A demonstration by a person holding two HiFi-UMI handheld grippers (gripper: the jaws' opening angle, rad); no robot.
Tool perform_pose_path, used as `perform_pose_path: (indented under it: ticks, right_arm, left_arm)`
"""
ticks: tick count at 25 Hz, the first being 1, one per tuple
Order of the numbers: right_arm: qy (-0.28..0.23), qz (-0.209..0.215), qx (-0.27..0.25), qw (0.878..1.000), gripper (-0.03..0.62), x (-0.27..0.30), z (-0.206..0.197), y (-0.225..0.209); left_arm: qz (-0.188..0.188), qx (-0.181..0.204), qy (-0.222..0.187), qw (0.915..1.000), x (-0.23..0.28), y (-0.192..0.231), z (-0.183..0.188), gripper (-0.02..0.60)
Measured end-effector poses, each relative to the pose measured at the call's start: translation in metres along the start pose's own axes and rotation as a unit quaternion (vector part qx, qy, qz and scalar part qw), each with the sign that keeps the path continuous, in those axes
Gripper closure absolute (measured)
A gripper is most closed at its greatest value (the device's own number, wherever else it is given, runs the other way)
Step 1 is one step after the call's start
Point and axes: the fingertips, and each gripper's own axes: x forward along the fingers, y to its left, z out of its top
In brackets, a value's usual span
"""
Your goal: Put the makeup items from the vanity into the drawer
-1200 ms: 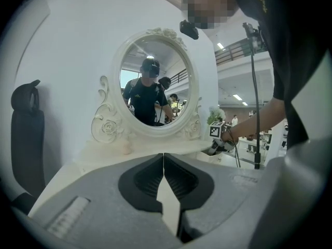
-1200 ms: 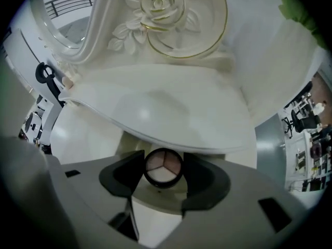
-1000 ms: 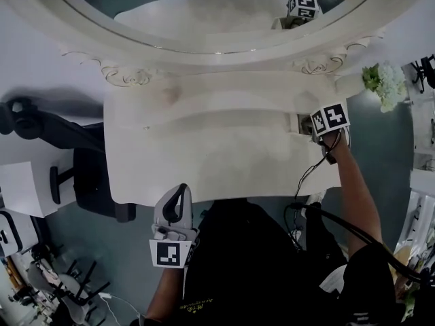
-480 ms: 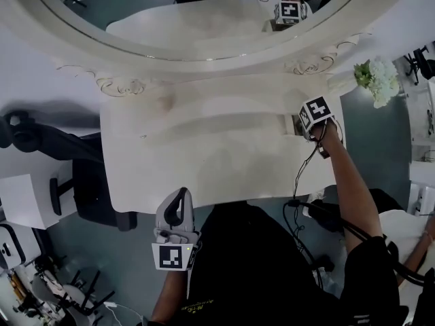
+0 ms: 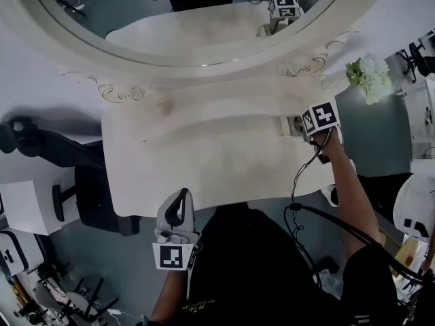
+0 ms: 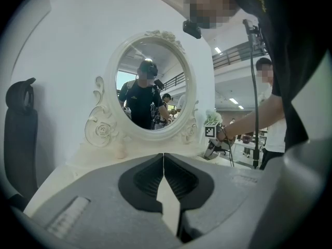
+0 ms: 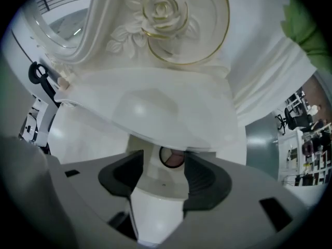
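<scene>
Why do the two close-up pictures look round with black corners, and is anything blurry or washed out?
Left gripper view: a wide lens bends everything into a circle; the mirror is sharp, the near fingers soft. Right gripper view: same bulge, glare bleaching the tabletop. Head view: even light, no harsh glare.

There is one vanity (image 5: 204, 161), one oval mirror (image 5: 177, 12) at 12 o'clock, one open drawer (image 7: 150, 166) at 3 o'clock holding one round compact (image 7: 171, 157), one flower bunch (image 5: 368, 77) at 2 o'clock, one black chair (image 5: 81, 175) at 9 o'clock, and two grippers: left gripper (image 5: 180, 194) at 7, right gripper (image 5: 298, 125) at 3
</scene>
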Motion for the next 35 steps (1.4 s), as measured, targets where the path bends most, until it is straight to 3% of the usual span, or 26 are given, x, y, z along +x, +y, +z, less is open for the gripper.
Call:
perform_pose_path:
  ticks: [4, 9, 16, 20, 24, 27, 29, 30, 32, 35]
  right_arm:
    - [-0.057, 0.016, 0.003, 0.998, 0.353, -0.035, 0.010, 0.017]
    - [-0.160, 0.026, -0.008, 0.987, 0.367, -0.102, 0.027, 0.047]
    - [-0.322, 0.028, -0.031, 0.946, 0.376, -0.215, 0.034, 0.086]
    - [-0.385, 0.036, -0.045, 0.921, 0.378, -0.264, 0.018, 0.112]
    - [-0.460, 0.045, -0.051, 0.885, 0.393, -0.299, -0.007, 0.133]
    - [-0.551, 0.063, -0.044, 0.831, 0.402, -0.324, -0.029, 0.146]
    - [-0.607, 0.053, -0.041, 0.792, 0.421, -0.335, -0.048, 0.149]
    - [-0.626, 0.044, -0.039, 0.778, 0.442, -0.337, -0.057, 0.149]
    - [-0.648, 0.032, -0.032, 0.761, 0.462, -0.337, -0.072, 0.148]
    - [-0.665, 0.030, -0.026, 0.745, 0.491, -0.331, -0.086, 0.152]
  left_arm:
    - [-0.011, 0.008, 0.017, 0.9998, 0.003, -0.004, -0.001, 0.560]
    - [-0.026, 0.019, -0.001, 0.9995, 0.007, -0.010, 0.011, 0.560]
    - [-0.047, 0.037, -0.041, 0.9974, 0.010, -0.020, 0.036, 0.560]
    - [-0.052, 0.044, -0.025, 0.9973, 0.005, -0.022, 0.036, 0.560]
    - [-0.056, 0.059, -0.043, 0.9958, 0.000, -0.023, 0.051, 0.559]
    - [-0.056, 0.062, -0.060, 0.9947, -0.006, -0.025, 0.062, 0.560]
    - [-0.055, 0.064, -0.069, 0.9940, -0.011, -0.026, 0.068, 0.559]
    - [-0.055, 0.065, -0.073, 0.9937, -0.013, -0.027, 0.070, 0.560]
    - [-0.055, 0.067, -0.083, 0.9928, -0.018, -0.029, 0.076, 0.560]
    - [-0.055, 0.068, -0.096, 0.9915, -0.023, -0.034, 0.085, 0.560]
